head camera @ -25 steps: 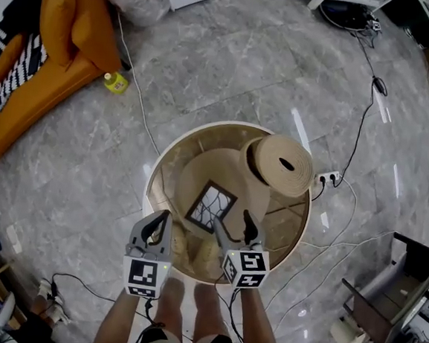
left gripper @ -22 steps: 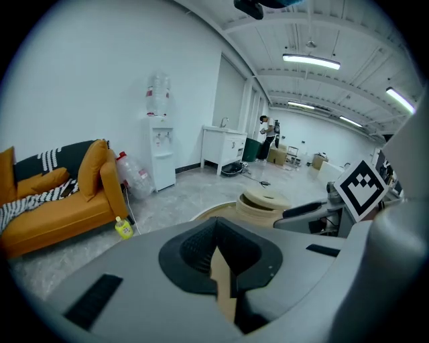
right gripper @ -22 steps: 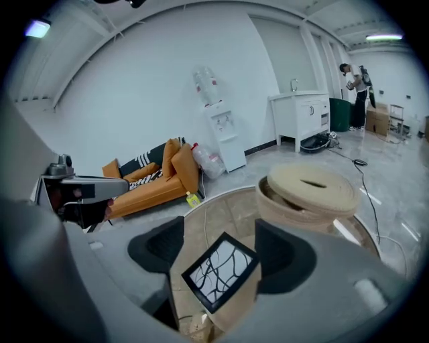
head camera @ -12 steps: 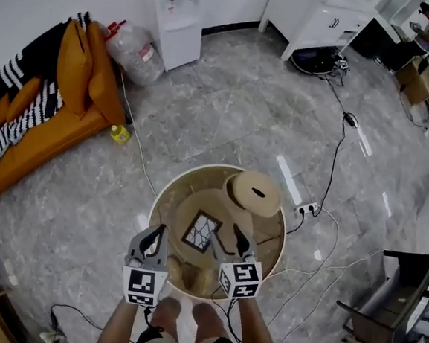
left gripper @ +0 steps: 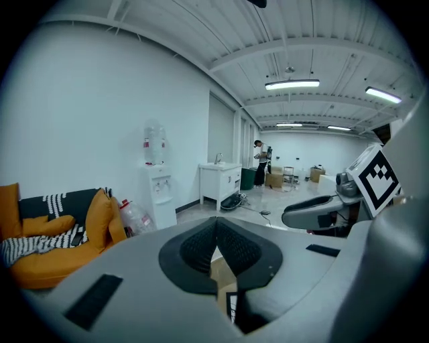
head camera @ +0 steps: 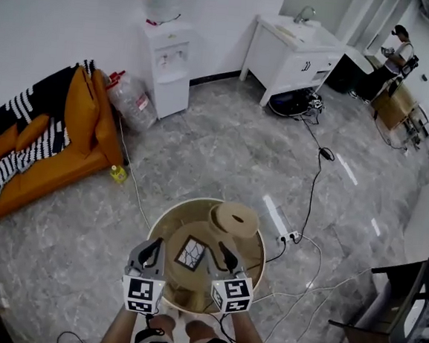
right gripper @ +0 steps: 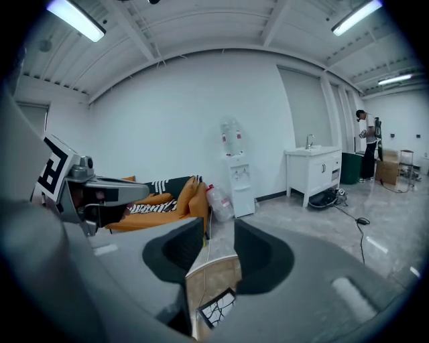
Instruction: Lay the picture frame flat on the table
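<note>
The picture frame [head camera: 191,252] lies flat on the round worktop [head camera: 163,226]. The left gripper [head camera: 150,252] has its fingers together. The right gripper [head camera: 227,256] has just been closing; its fingers stand slightly apart with nothing between them.

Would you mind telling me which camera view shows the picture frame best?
The head view: the picture frame is seen whole from above, apparently lying flat on the round table. The right gripper view catches only one corner of it, low in the picture. The left gripper view shows barely a dark sliver.
</note>
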`<act>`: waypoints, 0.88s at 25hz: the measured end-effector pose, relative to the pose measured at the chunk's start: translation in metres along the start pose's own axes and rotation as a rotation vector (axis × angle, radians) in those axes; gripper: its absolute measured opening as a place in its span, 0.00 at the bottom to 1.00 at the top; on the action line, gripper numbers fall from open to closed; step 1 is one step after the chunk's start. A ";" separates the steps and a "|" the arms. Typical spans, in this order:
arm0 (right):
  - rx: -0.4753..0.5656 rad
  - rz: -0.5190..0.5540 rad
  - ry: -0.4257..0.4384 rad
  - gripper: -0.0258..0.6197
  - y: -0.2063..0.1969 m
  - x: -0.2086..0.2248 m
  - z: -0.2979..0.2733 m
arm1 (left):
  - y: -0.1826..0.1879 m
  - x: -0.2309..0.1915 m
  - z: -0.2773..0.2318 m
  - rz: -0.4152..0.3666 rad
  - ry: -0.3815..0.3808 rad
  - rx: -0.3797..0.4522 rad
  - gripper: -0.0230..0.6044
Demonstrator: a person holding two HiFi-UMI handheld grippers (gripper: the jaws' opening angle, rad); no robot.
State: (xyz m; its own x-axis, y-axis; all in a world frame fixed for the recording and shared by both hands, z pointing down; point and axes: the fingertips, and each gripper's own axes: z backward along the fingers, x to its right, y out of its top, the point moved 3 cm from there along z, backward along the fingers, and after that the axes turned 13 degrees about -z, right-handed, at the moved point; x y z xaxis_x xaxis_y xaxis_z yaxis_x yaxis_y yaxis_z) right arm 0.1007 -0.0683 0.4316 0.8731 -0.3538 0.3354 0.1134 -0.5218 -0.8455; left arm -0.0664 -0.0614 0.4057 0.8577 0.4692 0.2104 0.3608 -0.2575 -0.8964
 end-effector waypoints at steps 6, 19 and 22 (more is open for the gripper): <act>0.092 0.032 0.009 0.19 0.049 -0.023 0.055 | 0.055 0.005 0.044 -0.031 0.012 0.060 0.07; 0.242 0.119 -0.005 0.05 0.115 -0.051 0.154 | 0.122 0.022 0.116 -0.070 0.036 0.135 0.06; 0.264 0.139 -0.018 0.04 0.119 -0.049 0.173 | 0.131 0.029 0.125 -0.063 0.039 0.149 0.07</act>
State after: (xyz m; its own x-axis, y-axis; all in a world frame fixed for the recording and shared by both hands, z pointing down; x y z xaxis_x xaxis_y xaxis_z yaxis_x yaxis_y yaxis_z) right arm 0.1538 0.0211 0.2429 0.8967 -0.3928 0.2039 0.1097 -0.2490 -0.9623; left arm -0.0401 0.0239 0.2458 0.8499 0.4462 0.2802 0.3583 -0.0995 -0.9283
